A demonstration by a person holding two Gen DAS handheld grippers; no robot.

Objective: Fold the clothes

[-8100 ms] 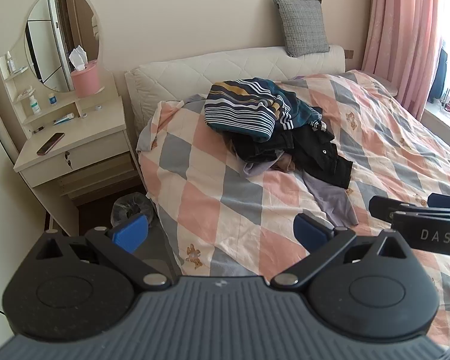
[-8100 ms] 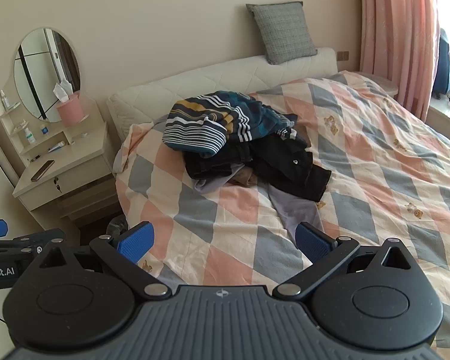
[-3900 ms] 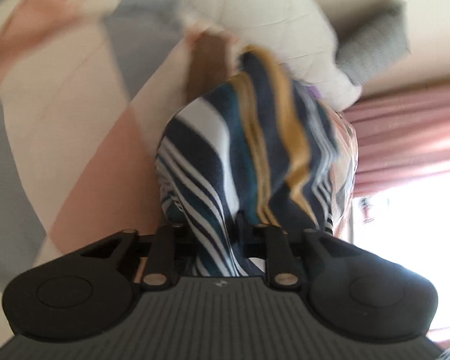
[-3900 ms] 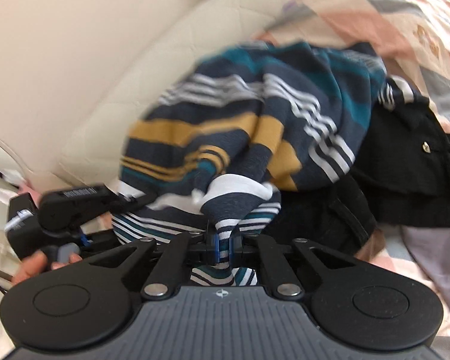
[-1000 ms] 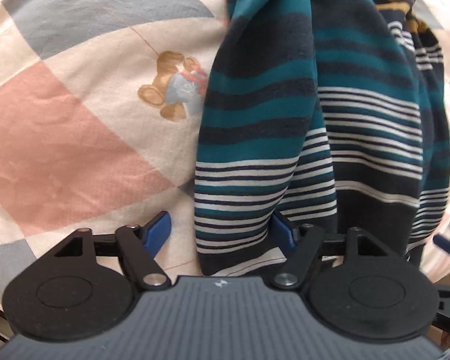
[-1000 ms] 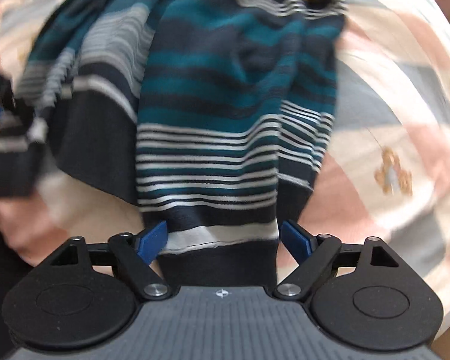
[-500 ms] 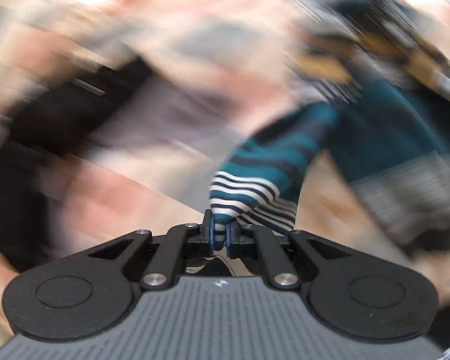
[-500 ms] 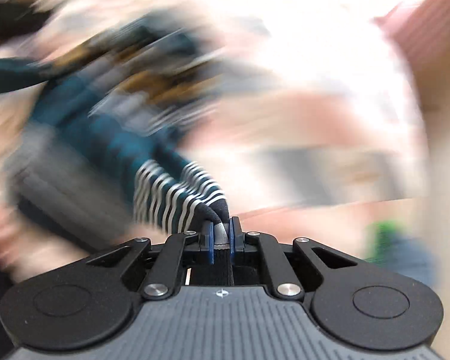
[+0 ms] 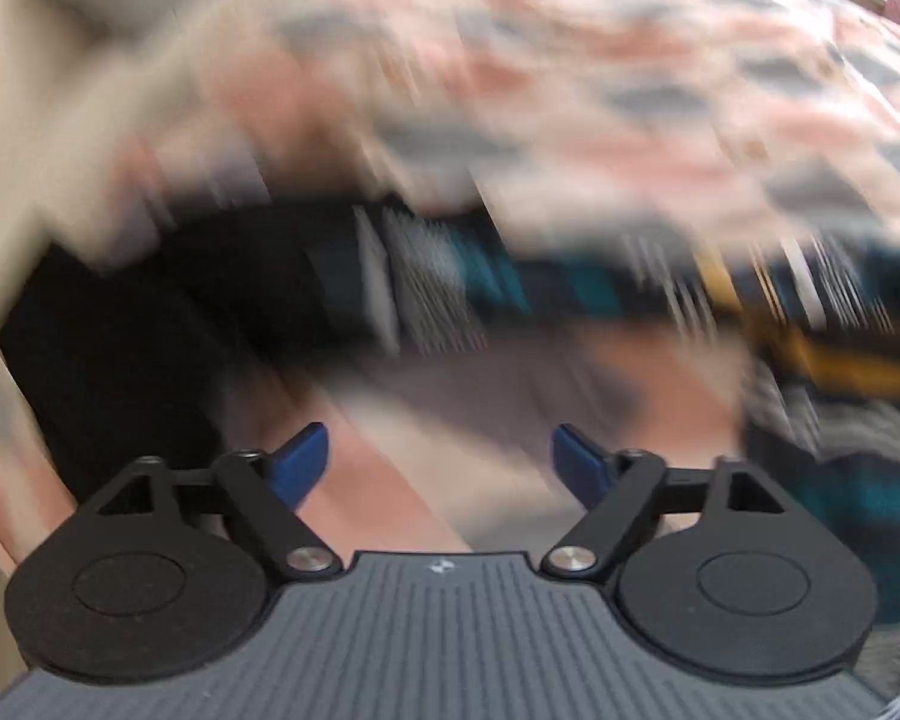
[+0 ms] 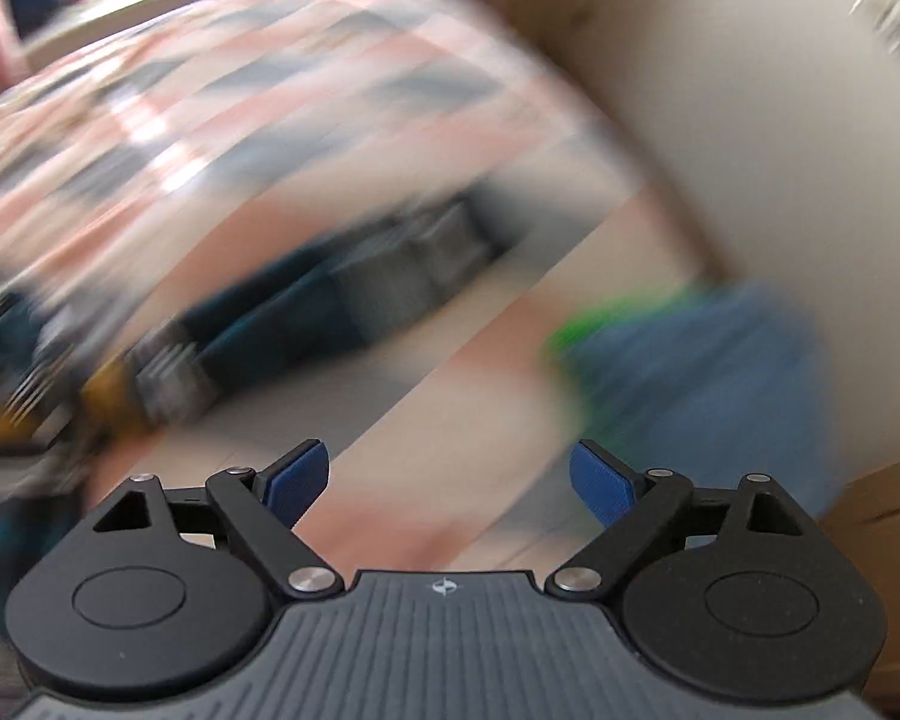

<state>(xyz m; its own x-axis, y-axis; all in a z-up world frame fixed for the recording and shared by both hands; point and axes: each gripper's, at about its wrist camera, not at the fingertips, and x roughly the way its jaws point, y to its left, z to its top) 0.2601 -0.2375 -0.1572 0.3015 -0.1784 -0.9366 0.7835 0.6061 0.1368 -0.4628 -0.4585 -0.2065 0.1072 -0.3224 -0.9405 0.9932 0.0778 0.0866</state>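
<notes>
Both views are smeared by fast motion. The striped sweater (image 9: 570, 288), navy, teal, white and mustard, lies stretched across the checked bedspread (image 9: 630, 96) beyond my left gripper (image 9: 441, 468), which is open with nothing between its blue pads. In the right wrist view the same striped sweater (image 10: 282, 324) runs from the left edge toward the middle, apart from my right gripper (image 10: 450, 483), also open and empty over the bedspread (image 10: 210, 120).
A dark heap of black clothes (image 9: 168, 312) lies at the left in the left wrist view. A blurred blue and green shape (image 10: 690, 372) sits at the right past the bed's edge, with a beige wall (image 10: 720, 90) behind.
Half a second ago both grippers were shut on striped sweater cuffs. Now both have opened and let go, and the sweater lies spread out on the bed in front of them.
</notes>
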